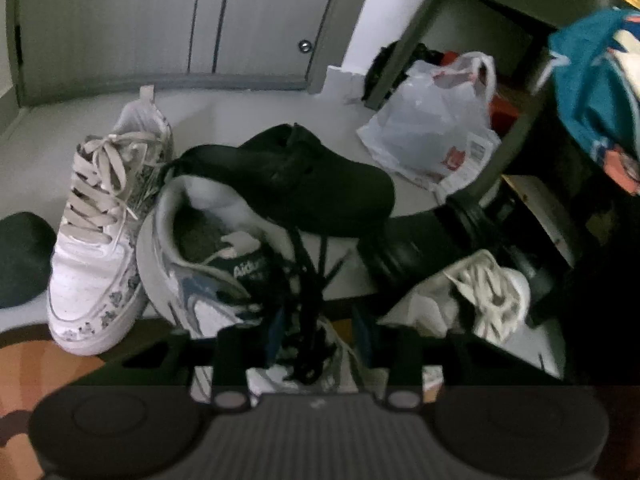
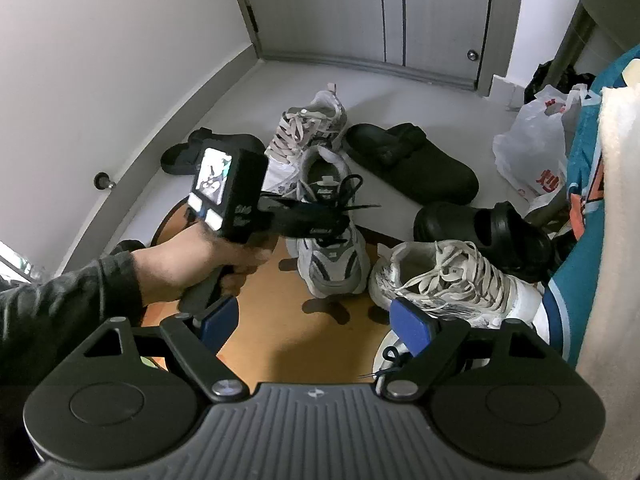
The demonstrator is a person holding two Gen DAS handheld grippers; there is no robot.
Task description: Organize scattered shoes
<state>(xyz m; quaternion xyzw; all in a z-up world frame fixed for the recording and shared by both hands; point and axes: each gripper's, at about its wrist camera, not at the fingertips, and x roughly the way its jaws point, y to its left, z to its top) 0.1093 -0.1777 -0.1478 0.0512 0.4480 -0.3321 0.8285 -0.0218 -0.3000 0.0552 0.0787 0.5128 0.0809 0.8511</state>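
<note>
Several shoes lie scattered on the floor. My left gripper sits over the white and grey sneaker with black laces, its fingers around the lace area; whether they pinch it I cannot tell. A white patterned sneaker stands behind it. A black clog lies to the right, a second black clog nearer. A white sneaker with cream laces lies at right. My right gripper is open and empty above the orange mat.
A black slide sandal lies at left. A white plastic bag sits at right by a dark shelf unit. Teal fabric hangs at right. Closed doors and a wall bound the floor.
</note>
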